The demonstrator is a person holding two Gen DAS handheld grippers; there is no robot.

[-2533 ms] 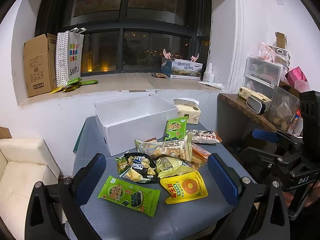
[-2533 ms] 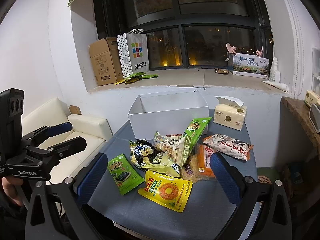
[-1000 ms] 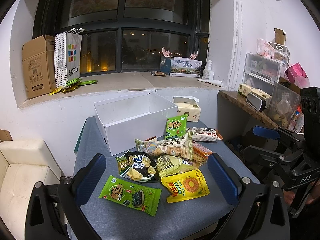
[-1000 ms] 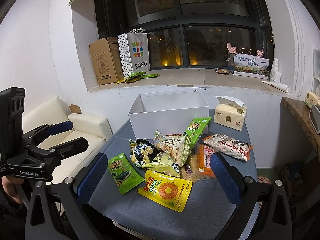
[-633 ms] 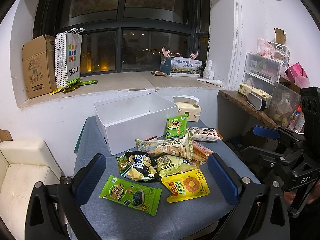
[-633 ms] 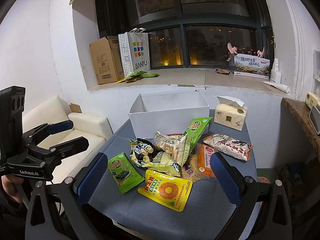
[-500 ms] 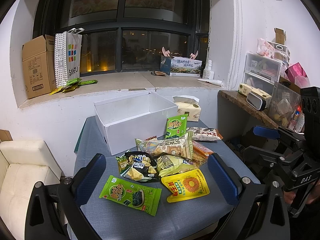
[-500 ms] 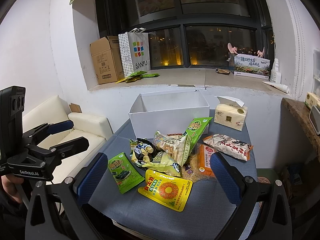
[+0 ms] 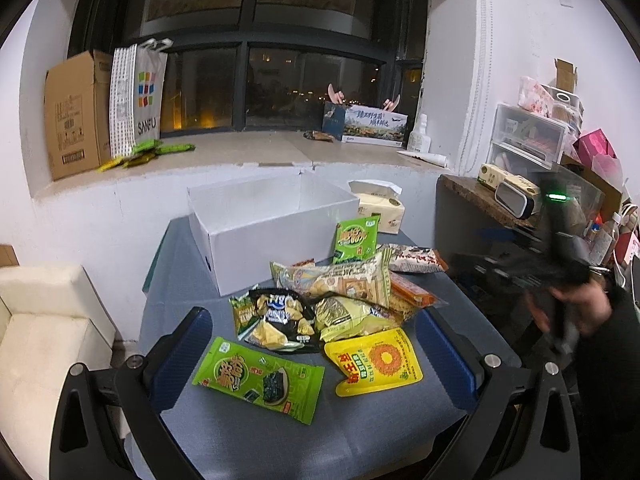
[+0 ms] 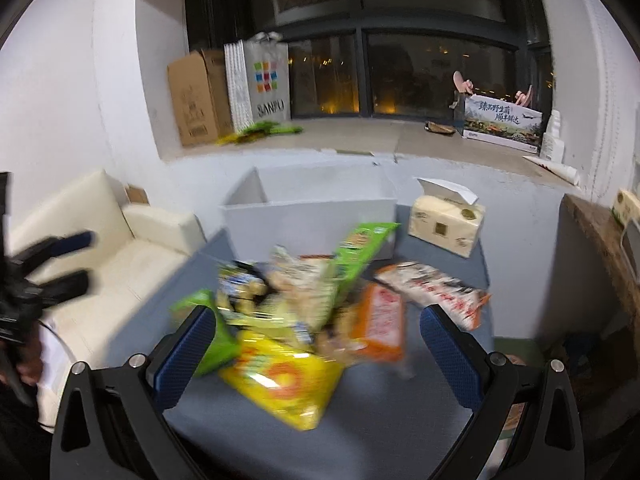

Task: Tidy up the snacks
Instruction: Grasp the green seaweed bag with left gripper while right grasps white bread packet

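Note:
A pile of snack bags lies on a grey table (image 9: 248, 432) in front of an open white box (image 9: 272, 224). Nearest are a green seaweed bag (image 9: 260, 378) and a yellow sunflower-seed bag (image 9: 374, 362); a black chip bag (image 9: 280, 318) and an upright green bag (image 9: 355, 238) lie behind. My left gripper (image 9: 314, 358) is open and empty, above the table's near edge. My right gripper (image 10: 318, 354) is open and empty, close over the yellow bag (image 10: 284, 378) and an orange bag (image 10: 380, 324); this view is blurred by motion.
A tissue pack (image 9: 380, 212) stands right of the box. A cream sofa (image 9: 44, 320) is left of the table, a cluttered shelf (image 9: 520, 200) to the right. A cardboard box (image 9: 74, 112) and shopping bag (image 9: 138, 96) stand on the windowsill.
My right gripper has moved quickly forward and down toward the snack pile, blurring its view. My left gripper has stayed almost still.

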